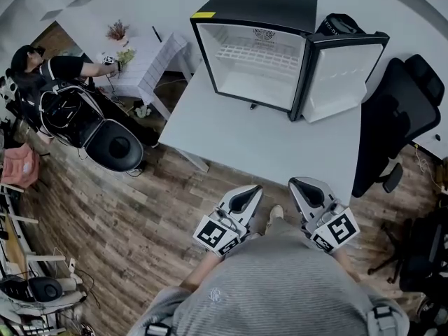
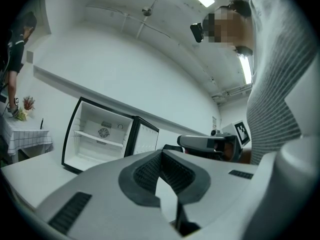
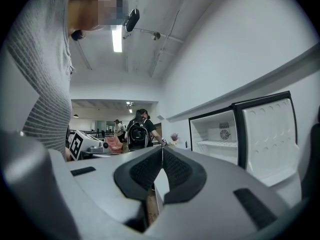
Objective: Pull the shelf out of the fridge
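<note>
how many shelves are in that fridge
1: a white wire shelf spans the middle of the open fridge on the table. No other shelf shows inside.

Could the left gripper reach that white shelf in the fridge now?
Probably yes: the fridge door stands open and nothing on the table blocks the way. But the left gripper is shut and well short of the shelf.

A black office chair [image 1: 402, 110] flanks the white table [image 1: 259, 149]; a person [image 1: 56, 68] reaches across a checked tablecloth [image 1: 150, 61].
</note>
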